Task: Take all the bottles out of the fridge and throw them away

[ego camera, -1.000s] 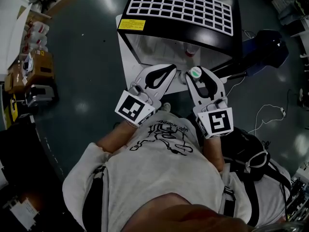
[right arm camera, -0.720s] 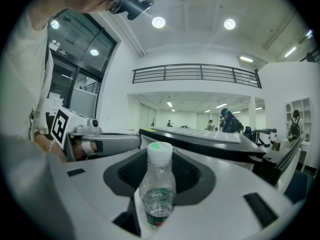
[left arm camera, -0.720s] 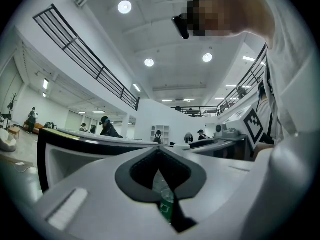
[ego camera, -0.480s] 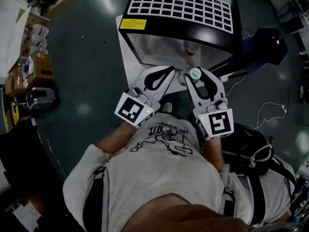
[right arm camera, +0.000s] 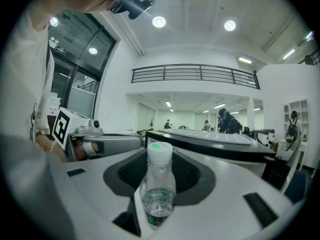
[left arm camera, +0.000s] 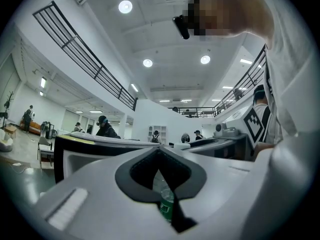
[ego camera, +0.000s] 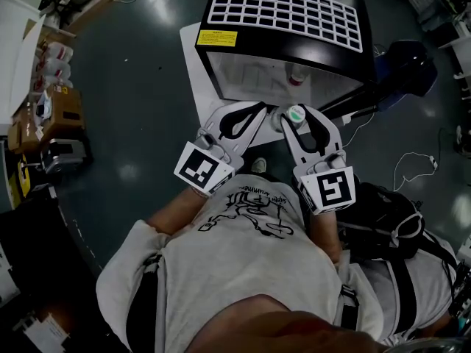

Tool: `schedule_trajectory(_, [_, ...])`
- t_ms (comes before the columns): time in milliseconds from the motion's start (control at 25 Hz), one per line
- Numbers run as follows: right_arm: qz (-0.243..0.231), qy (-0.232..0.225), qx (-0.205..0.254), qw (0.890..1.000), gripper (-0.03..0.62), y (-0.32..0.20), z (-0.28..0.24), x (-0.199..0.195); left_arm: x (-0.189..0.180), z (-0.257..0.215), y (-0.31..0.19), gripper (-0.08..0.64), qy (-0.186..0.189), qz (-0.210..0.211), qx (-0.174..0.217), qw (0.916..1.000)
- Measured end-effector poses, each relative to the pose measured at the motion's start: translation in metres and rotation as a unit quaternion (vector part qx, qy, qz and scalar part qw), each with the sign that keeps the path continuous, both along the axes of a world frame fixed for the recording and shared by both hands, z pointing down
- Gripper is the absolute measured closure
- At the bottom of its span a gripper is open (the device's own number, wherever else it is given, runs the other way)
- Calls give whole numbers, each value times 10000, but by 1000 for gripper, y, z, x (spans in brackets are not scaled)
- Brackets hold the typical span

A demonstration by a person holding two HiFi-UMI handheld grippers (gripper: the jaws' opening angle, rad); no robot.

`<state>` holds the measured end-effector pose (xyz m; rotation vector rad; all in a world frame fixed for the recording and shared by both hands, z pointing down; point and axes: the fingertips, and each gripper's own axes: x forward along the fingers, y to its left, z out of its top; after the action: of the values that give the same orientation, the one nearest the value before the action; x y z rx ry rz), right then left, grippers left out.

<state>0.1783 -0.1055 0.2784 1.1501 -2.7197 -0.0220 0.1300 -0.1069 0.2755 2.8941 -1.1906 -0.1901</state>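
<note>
Head view: the right hand-held gripper (ego camera: 298,118) pinches a bottle (ego camera: 297,112) just outside the fridge (ego camera: 285,15); we judge it is out for throwing away. The left hand-held gripper (ego camera: 259,107) is pressed together.

Left gripper view: a green-labelled bottle (left arm camera: 167,207) shows through its slit, seemingly ungripped.

Right gripper view: we note the pinched bottle is upright and clear, with a white cap and little water.
</note>
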Motion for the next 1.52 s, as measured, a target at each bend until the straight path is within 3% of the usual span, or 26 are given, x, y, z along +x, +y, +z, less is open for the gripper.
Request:
schedule_trajectory(880, [-92,16,20,10000,437,31,-4,-89,-92,-5,34,552,-22,-49,67,10000])
schedule_trajectory(1520, [-729,3,-10,9973,437,59,2,-192,-199,1,70,552,-49,-763,50,9971])
